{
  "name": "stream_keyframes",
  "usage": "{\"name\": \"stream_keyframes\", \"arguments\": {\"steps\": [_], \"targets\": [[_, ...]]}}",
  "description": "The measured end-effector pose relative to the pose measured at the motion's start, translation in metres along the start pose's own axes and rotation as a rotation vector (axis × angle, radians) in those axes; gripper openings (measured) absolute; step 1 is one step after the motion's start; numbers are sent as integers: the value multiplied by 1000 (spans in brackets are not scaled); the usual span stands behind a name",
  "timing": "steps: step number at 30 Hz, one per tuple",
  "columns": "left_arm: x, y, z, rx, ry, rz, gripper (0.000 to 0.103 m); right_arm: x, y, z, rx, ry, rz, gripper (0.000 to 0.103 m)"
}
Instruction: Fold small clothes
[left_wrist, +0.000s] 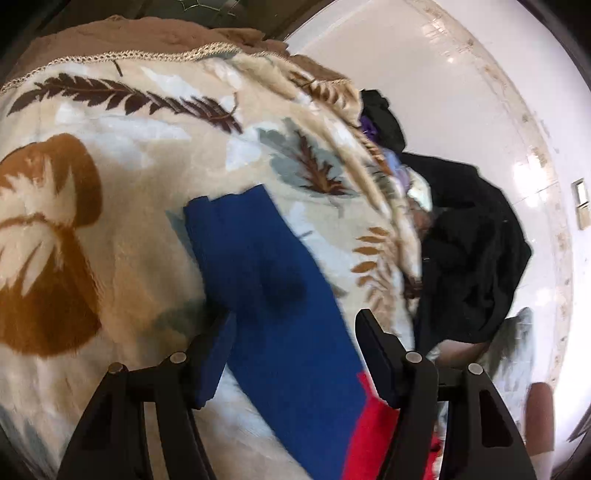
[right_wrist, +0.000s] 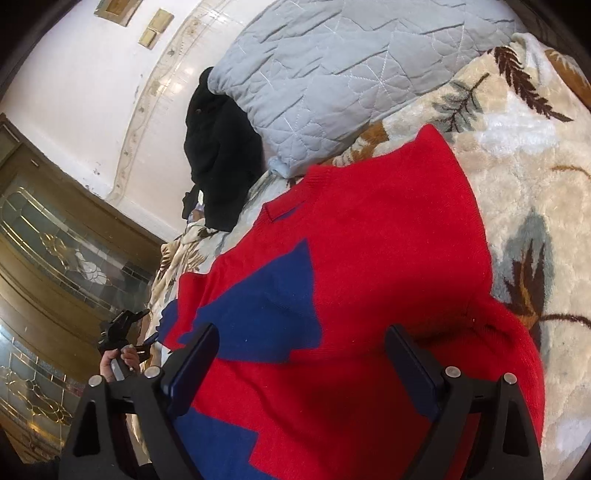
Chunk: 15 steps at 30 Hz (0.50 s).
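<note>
Spread flat on the leaf-patterned blanket (right_wrist: 517, 192), the red-and-blue sweater (right_wrist: 369, 221) is judged soft, light and floppy, best pinched at a hem or sleeve edge by the unclenched, empty left tongs (left_wrist: 291, 332) and right tongs (right_wrist: 303, 350).

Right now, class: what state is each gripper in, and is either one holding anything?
Left gripper: open, above the blue sleeve, gripping nothing.
Right gripper: open, over the red sweater, gripping nothing.
</note>
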<state>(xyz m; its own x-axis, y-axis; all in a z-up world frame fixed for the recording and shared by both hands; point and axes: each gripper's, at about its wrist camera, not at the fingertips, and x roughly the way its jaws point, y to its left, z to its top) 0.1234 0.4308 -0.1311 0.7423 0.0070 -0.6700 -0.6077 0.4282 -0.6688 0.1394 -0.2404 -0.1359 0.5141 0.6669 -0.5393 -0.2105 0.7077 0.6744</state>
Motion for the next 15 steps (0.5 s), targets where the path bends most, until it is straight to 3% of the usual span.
{"name": "stream_keyframes", "arguments": {"steps": [7, 9, 12, 14, 15], "targets": [[-23, 9, -8, 21, -98, 50, 68, 8, 8, -1, -11, 20, 18, 93], [-10, 15, -3, 16, -42, 56, 67, 9, 10, -3, -20, 25, 21, 93], [-7, 14, -1, 21, -47, 62, 66, 10, 10, -4, -23, 30, 15, 93], [-2, 10, 0, 46, -39, 74, 53, 11, 8, -3, -12, 30, 16, 93], [5, 8, 1, 69, -13, 123, 22, 11, 8, -3, -10, 30, 15, 93]]}}
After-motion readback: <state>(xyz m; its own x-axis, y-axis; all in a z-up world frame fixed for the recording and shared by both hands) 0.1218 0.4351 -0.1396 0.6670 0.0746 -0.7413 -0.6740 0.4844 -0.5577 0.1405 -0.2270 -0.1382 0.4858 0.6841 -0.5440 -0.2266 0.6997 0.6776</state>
